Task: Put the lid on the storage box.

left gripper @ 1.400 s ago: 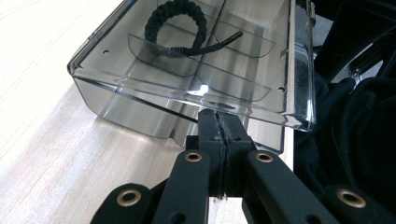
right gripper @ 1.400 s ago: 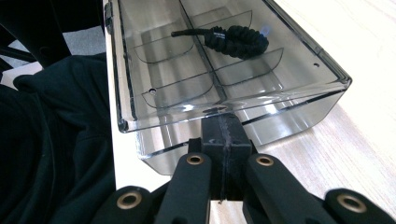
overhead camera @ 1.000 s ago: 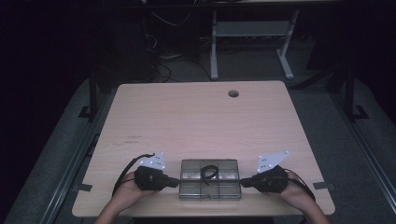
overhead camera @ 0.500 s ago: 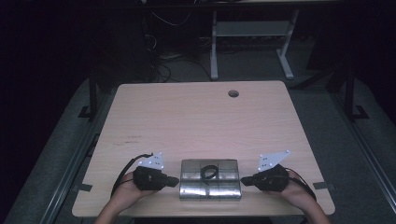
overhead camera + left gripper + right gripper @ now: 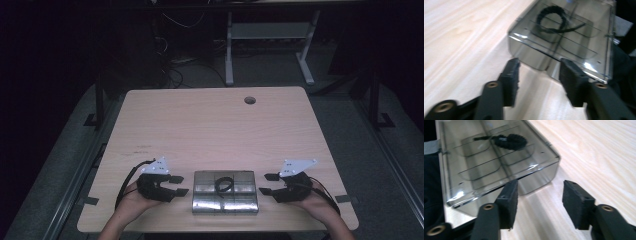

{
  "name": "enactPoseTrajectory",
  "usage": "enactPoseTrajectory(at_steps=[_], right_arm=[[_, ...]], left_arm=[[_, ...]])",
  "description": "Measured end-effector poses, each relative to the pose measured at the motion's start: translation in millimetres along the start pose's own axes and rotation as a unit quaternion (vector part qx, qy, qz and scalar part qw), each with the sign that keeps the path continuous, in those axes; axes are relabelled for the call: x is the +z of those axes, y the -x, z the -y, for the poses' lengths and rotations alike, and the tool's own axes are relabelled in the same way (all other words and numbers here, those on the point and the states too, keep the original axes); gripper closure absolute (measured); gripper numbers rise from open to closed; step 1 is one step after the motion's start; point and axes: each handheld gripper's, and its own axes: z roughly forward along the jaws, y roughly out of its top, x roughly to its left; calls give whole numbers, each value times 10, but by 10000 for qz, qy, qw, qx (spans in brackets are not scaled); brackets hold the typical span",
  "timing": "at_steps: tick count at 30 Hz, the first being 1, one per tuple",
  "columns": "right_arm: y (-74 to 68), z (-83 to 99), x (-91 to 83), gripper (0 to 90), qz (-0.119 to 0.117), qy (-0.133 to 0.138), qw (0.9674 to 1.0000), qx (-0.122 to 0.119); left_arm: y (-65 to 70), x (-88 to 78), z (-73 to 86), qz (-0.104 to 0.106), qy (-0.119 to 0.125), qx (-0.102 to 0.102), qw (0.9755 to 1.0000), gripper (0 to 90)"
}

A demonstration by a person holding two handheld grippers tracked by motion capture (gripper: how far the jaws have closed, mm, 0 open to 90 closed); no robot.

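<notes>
Clear box (image 5: 225,192) lies long side across worktop (image 5: 210,125); left gripper (image 5: 176,185) at 9 o'clock, right gripper (image 5: 268,183) at 3 o'clock, equally near; both jaws just opened, holding nothing

Your box (image 5: 225,206) sits on the surface (image 5: 210,125) near its front edge, about midway across. Inside it, toward the far side, lies a coiled cord (image 5: 224,184). Your left gripper (image 5: 176,185) rests just left of the box, your right gripper (image 5: 268,184) just right of it, both apart from its ends. A round hole (image 5: 250,100) lies toward the surface's far edge.
</notes>
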Motion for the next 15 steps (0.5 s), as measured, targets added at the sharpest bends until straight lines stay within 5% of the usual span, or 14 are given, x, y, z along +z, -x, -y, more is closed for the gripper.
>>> enactPoseTrajectory(at_steps=[7, 15], right_arm=[[78, 16, -9, 309, 383, 178, 9988, 245], [182, 56, -10, 217, 931, 262, 9941, 482]], left_arm=[[-84, -61, 39, -498, 198, -189, 9984, 371], [-190, -127, 99, -987, 361, -450, 9934, 284]])
